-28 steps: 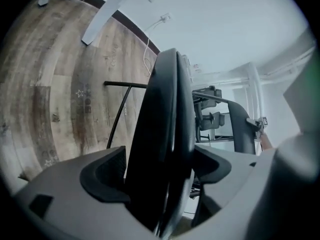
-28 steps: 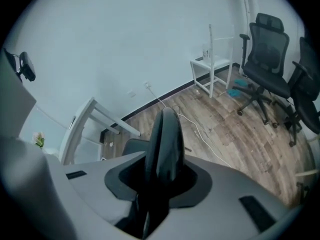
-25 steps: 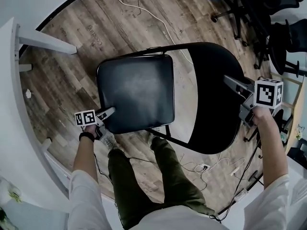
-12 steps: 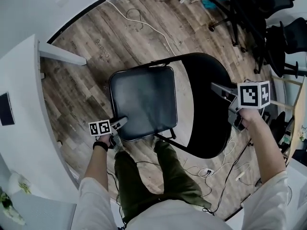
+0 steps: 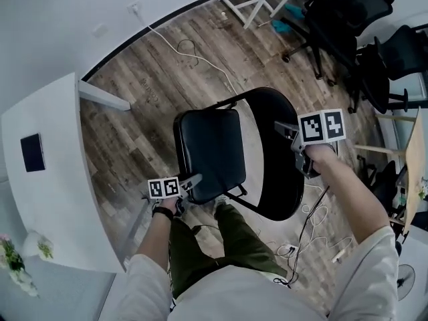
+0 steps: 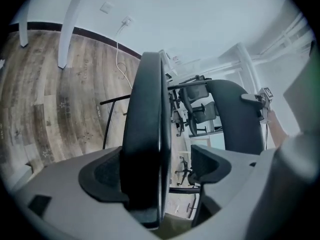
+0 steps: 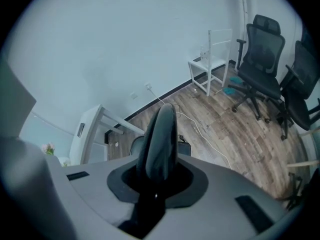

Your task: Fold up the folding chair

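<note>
While right hand-held gripper point(image 5: 285, 130) clamps backrest point(image 5: 277, 186) | left hand-held gripper point(image 5: 195, 178) (jaws apart) straddles seat point(image 5: 210, 146)

I could read no words or numbers. The cube point(image 5: 164, 188) on my left gripper point(image 5: 192, 179) and the cube point(image 5: 322, 126) on my right gripper point(image 5: 286, 130) carried only black-and-white square patterns. The print on the floor point(image 5: 144, 83) was too faint to read.

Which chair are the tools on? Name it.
The black folding chair in front of the person; the office chairs stand off at the right, untouched.
</note>
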The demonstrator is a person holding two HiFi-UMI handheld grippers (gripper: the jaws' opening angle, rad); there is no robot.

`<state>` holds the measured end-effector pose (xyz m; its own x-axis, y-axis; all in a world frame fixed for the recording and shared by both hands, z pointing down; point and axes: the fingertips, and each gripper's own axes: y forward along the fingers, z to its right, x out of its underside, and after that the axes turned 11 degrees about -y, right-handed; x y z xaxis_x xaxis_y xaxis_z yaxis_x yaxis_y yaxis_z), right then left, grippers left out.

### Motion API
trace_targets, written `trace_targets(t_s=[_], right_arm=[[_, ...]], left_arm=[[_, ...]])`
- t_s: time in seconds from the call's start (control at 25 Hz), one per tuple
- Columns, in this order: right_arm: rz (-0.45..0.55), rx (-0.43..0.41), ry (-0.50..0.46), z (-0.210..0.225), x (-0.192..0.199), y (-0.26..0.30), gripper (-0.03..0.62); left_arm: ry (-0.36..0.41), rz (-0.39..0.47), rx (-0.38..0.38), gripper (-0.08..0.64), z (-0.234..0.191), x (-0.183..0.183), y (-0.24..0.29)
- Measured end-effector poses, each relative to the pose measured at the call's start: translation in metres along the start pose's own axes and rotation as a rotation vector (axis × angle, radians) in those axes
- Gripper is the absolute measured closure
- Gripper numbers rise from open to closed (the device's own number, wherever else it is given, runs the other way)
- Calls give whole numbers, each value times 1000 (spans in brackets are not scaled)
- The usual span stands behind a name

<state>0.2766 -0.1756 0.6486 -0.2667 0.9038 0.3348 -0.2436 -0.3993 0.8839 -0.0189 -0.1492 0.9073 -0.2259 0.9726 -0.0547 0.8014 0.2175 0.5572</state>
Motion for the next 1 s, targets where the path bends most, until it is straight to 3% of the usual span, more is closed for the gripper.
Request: trace_targets(t_s=[0.24,0.6,1.0], right_arm=[[-6,17,4,9,-4,-22,518],[-30,46,22,11,-5,-51,508],[-36,73,23,20,-5,-70,500]], left_arm=[[69,-15,-35,152,62,15,20],[134,-95,4,150,166,55,63],[499,-393,2,138,230,104,112]])
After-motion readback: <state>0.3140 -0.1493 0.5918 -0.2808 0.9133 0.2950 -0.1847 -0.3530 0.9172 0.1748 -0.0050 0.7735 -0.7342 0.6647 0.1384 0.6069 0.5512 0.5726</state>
